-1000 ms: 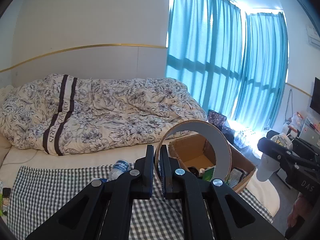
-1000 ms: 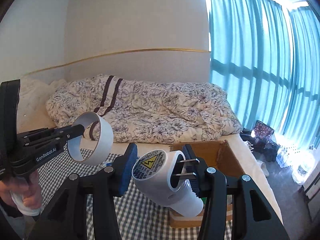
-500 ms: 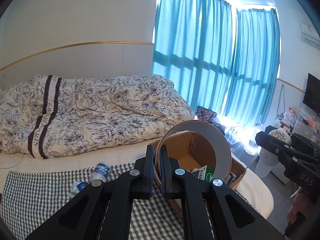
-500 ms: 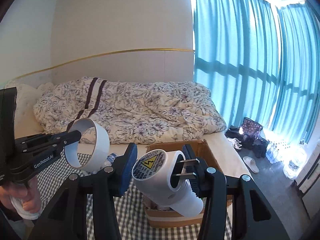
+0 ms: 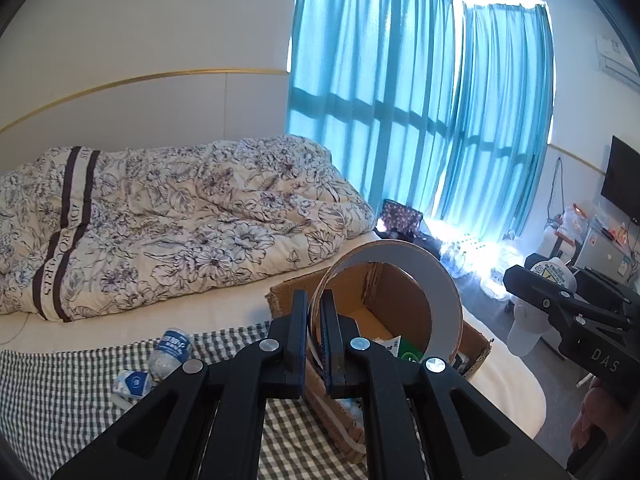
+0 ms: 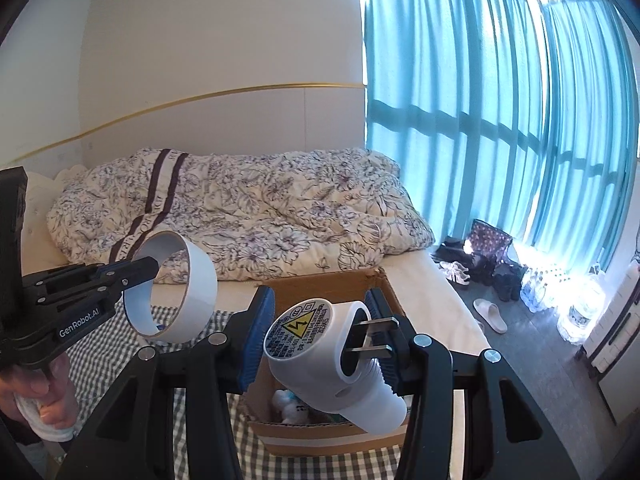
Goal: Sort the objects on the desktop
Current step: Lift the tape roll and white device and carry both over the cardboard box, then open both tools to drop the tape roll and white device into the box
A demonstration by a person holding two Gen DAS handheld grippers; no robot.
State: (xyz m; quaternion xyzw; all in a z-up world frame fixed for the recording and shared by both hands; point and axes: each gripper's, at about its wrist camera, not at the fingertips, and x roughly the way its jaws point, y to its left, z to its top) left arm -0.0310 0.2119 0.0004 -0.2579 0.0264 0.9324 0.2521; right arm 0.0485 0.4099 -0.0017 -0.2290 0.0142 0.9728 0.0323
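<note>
My left gripper (image 5: 314, 340) is shut on the wall of a white tape roll (image 5: 440, 280) and holds it in the air in front of an open cardboard box (image 5: 384, 292). The roll also shows in the right wrist view (image 6: 188, 300), left of the box (image 6: 332, 280). My right gripper (image 6: 320, 336) is shut on a white plug adapter (image 6: 320, 344) with two metal prongs and a yellow warning label, held above the box. The adapter and right gripper show at the right of the left wrist view (image 5: 552, 276).
The box sits on a checked cloth (image 5: 60, 392) on a bed, and holds several small items. A water bottle (image 5: 170, 350) and a small packet (image 5: 130, 384) lie on the cloth. A floral duvet (image 5: 180, 220) lies behind. Blue curtains (image 6: 500, 100) and shoes (image 6: 490, 314) are at the right.
Both grippers have moved right and closer to the box with their loads still held. The box now fills more of both views.
</note>
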